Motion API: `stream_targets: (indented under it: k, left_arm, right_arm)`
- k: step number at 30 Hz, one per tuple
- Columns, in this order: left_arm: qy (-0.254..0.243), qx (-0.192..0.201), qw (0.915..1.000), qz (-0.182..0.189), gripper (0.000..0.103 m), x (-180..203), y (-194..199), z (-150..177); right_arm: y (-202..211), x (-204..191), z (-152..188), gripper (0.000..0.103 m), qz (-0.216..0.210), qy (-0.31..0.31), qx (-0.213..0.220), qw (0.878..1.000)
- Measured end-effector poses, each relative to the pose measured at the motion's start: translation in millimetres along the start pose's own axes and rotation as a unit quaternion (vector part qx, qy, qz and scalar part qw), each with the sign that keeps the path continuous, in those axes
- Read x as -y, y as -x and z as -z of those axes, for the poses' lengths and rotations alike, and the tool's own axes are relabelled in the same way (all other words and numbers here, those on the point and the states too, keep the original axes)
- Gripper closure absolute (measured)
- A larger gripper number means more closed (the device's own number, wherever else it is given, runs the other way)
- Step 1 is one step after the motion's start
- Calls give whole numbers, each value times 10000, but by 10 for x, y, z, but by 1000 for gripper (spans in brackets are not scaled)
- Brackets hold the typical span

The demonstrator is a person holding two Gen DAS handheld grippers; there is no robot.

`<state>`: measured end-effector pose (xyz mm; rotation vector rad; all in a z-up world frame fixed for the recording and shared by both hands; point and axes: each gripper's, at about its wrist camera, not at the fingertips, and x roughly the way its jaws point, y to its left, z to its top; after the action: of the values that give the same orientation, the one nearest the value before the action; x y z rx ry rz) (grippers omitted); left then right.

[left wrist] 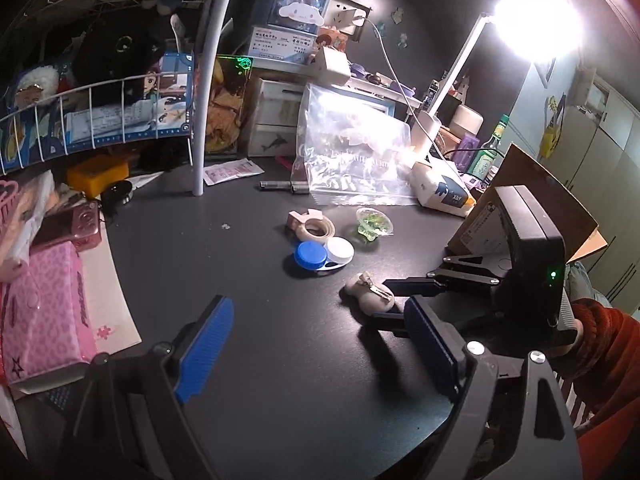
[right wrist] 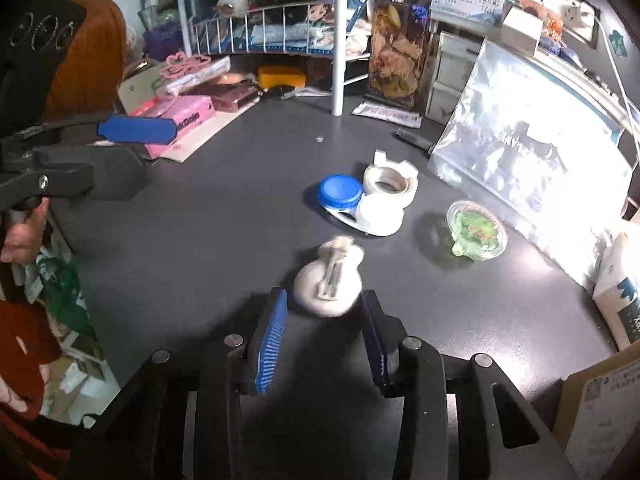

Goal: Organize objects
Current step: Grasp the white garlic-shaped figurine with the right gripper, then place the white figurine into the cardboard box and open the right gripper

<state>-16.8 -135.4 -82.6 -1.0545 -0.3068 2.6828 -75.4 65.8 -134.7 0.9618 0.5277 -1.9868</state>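
Note:
A pale fuzzy hair clip [right wrist: 330, 280] lies on the dark desk [right wrist: 208, 240], its metal clasp facing up. My right gripper [right wrist: 326, 300] is open, its blue pads on either side of the clip's near end, apparently not touching it. The clip also shows in the left wrist view [left wrist: 368, 294], with the right gripper [left wrist: 394, 294] around it. My left gripper [left wrist: 320, 328] is open and empty above the desk, nearer the front edge. Behind the clip lie a blue-and-white contact lens case [right wrist: 356, 206], a tape roll [right wrist: 390, 184] and a small green jelly cup [right wrist: 476, 232].
A clear zip bag [right wrist: 532, 152] leans at the back right. A white wire rack with its pole [right wrist: 340, 60] stands behind, pink boxes [right wrist: 176, 120] at the left. A cardboard box [left wrist: 532, 200] and tissue pack [left wrist: 440, 192] sit at the right under a bright lamp.

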Motion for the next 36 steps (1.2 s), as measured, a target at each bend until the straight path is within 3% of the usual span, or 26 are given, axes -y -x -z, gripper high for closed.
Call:
stream_targets:
  k: [5,9,14,17,21,22,29,36]
  left_arm:
    - [37,-32,10000,68,18,52,-26,-34]
    - [19,-116,9999,124,18,120,-46,-52]
    - [-82,-363,9967,719,19,322,-97,-130]
    - [-270,-369,9943,959,32,542,-41,-222]
    - [-428,-363,9902,1281,61,813,25,-364]
    - [-468,-355,9892,1345,64,865,39,-392]
    - [-877,-200,9829,1607,65,1396,127,-705]
    - [-1333,-339,9744,1777,65,2093,-92,-1170]
  right_arm:
    - [-40,-6,-37,72,-21,36,20,10000]
    - [-39,-13,-49,80,-37,14,58,10000]
    - [253,-113,-16,81,-221,162,344,9990]
    - [587,-175,-21,81,-399,217,671,9967]
    - [1035,-254,-14,81,-459,377,1096,9922]
    - [1138,-268,-6,81,-434,437,1178,9911]
    - [1677,-149,68,81,-27,500,1542,9868]
    - [2206,370,145,81,421,139,1565,9867]
